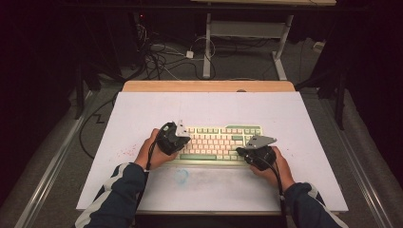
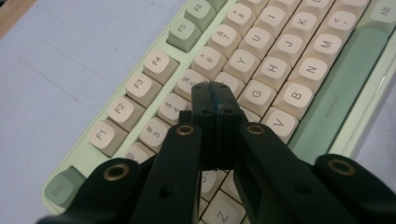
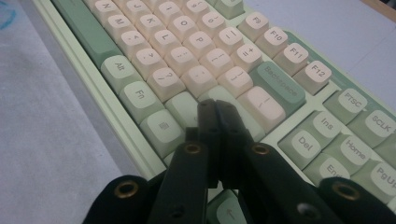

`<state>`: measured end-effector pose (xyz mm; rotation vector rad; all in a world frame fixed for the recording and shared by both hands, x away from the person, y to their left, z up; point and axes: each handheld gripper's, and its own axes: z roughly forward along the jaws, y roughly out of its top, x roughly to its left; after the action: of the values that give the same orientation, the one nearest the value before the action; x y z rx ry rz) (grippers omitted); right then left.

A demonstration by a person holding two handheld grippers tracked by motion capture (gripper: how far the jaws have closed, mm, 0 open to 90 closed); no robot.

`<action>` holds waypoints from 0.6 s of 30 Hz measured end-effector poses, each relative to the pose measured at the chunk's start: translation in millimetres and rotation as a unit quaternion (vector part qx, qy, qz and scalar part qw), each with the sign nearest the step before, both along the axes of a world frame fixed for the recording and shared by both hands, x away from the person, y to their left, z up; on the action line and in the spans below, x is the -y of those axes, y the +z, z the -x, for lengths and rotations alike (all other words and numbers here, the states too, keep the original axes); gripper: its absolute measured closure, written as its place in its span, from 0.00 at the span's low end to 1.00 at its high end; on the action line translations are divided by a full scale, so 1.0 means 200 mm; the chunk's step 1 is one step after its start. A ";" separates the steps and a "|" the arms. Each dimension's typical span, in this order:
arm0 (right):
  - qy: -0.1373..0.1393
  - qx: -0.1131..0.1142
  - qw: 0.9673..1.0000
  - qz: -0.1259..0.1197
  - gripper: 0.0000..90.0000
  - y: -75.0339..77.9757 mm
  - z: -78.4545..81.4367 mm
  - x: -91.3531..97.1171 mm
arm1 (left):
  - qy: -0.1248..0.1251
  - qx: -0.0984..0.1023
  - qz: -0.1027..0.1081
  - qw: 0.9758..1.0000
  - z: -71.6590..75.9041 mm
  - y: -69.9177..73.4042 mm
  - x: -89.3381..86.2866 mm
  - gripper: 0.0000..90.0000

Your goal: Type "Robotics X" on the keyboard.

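A pale green keyboard [image 1: 216, 142] with cream and green keys lies on the white table top. My left gripper [image 1: 184, 138] hovers over its left end; in the left gripper view its jaws are pressed together with nothing between them, tips [image 2: 215, 89] above the letter keys [image 2: 256, 93] near F and G. My right gripper [image 1: 242, 152] is at the keyboard's right end. Its jaws are also shut and empty, tips [image 3: 215, 106] over the green keys [image 3: 183, 107] just below the cream letter block. A hand holds each gripper.
The white mat [image 1: 209, 109] covers a wooden table [image 1: 209, 86]. A faint blue mark [image 1: 182, 175] sits on the mat in front of the keyboard. Cables [image 1: 161, 57] and a desk frame [image 1: 247, 33] lie on the floor beyond the table.
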<state>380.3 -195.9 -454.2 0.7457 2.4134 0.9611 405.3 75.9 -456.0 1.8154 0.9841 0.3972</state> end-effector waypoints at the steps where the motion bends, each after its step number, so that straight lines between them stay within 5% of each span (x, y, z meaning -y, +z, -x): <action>1: 0.002 0.002 1.000 0.001 1.00 0.00 0.00 0.00 | 0.000 0.000 0.000 1.000 0.00 0.00 0.00 0.97; 18: 0.002 0.005 1.000 0.003 1.00 0.00 0.00 0.00 | 0.000 -0.006 -0.011 1.000 -0.05 -0.03 0.05 0.97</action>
<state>380.0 -195.7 -454.5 0.7318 2.4094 0.9579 414.8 65.4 -461.5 1.8400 0.9914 0.3977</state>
